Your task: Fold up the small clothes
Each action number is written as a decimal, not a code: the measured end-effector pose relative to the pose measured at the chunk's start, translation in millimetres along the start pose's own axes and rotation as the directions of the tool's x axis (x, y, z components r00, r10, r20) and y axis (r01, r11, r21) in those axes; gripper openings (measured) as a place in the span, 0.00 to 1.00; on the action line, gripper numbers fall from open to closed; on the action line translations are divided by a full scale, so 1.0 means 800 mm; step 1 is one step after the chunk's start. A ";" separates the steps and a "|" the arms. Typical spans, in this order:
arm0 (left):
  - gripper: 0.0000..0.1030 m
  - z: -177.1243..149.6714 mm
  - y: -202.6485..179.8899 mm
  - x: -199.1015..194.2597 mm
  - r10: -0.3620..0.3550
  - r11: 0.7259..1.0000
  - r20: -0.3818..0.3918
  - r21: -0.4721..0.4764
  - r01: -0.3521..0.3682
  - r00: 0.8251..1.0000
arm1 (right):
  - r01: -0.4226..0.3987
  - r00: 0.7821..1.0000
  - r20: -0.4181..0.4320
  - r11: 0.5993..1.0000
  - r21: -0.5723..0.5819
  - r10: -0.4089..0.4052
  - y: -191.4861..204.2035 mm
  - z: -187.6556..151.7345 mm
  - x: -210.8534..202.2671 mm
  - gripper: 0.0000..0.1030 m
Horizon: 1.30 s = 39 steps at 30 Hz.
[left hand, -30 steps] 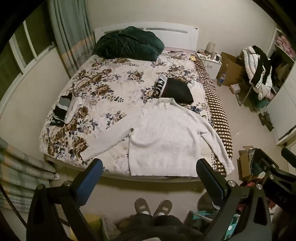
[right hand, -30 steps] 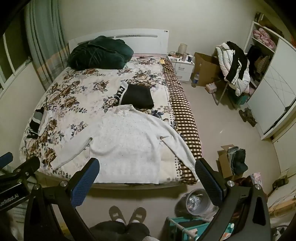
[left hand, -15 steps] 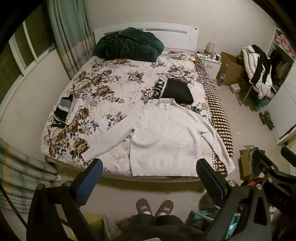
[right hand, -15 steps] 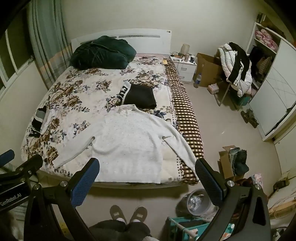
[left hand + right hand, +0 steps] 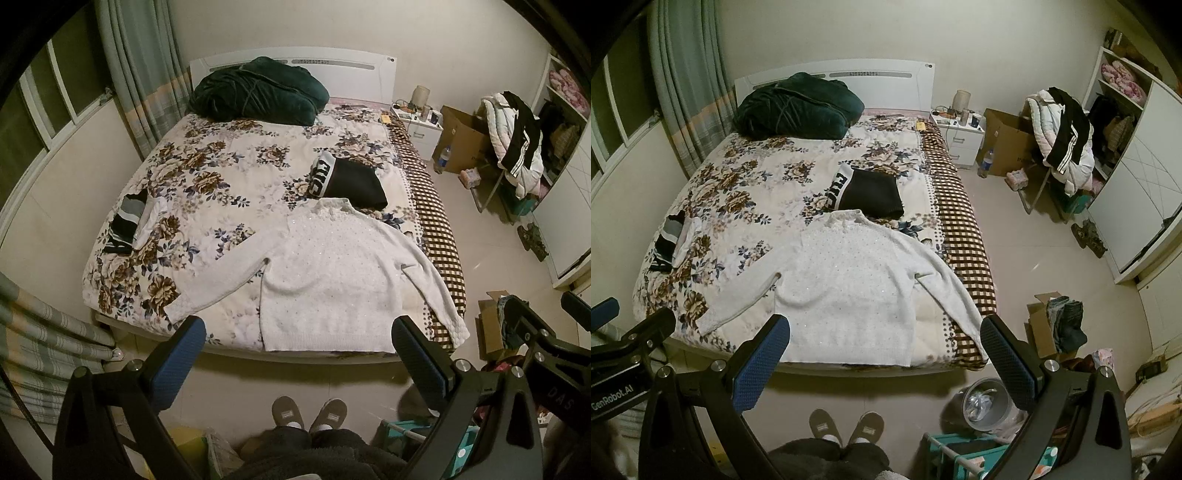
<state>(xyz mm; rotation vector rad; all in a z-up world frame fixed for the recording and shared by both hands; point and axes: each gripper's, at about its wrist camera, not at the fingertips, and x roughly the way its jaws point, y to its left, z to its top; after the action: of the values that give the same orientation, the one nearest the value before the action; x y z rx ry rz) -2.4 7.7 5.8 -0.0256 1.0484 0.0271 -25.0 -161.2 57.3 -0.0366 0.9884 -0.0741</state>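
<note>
A white knit sweater (image 5: 332,266) lies flat, sleeves spread, at the near edge of the floral bed (image 5: 229,173); it also shows in the right wrist view (image 5: 846,284). A folded black garment with white lettering (image 5: 351,181) lies just beyond its collar, also seen from the right (image 5: 868,192). A small striped garment (image 5: 129,221) lies at the bed's left side. My left gripper (image 5: 299,354) is open and empty, held above the floor short of the bed. My right gripper (image 5: 886,354) is open and empty at a similar height.
A dark green blanket (image 5: 258,92) is heaped at the headboard. My slippered feet (image 5: 308,413) stand on the floor before the bed. A clothes-laden chair (image 5: 1063,136), cardboard boxes (image 5: 1008,144), a nightstand (image 5: 960,136) and a wardrobe (image 5: 1137,192) fill the right side. Curtains (image 5: 140,74) hang at left.
Both grippers have drifted slightly, so the bed sits a little lower in view. Nothing on the bed has moved.
</note>
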 end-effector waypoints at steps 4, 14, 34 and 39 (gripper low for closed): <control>1.00 -0.001 -0.001 0.000 0.002 1.000 0.002 0.002 -0.002 1.000 | -0.001 1.000 0.002 1.000 0.000 0.001 0.005 0.003 -0.002 1.00; 1.00 0.006 0.006 -0.004 0.001 1.000 0.005 0.003 -0.001 1.000 | -0.002 1.000 0.005 1.000 -0.001 0.002 0.007 0.003 -0.003 1.00; 1.00 0.012 0.011 -0.010 0.002 1.000 0.014 0.004 -0.002 1.000 | -0.008 1.000 0.011 1.000 0.000 0.008 0.028 0.031 -0.014 1.00; 1.00 0.012 0.010 -0.010 0.004 1.000 0.016 0.004 -0.004 1.000 | -0.008 1.000 0.012 1.000 -0.001 0.008 0.027 0.030 -0.014 1.00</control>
<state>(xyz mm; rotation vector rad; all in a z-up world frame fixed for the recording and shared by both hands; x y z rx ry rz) 1.5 16.1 17.4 -0.0191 1.0328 0.0290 -10.3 -139.1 78.0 -0.0336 0.9764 -0.0664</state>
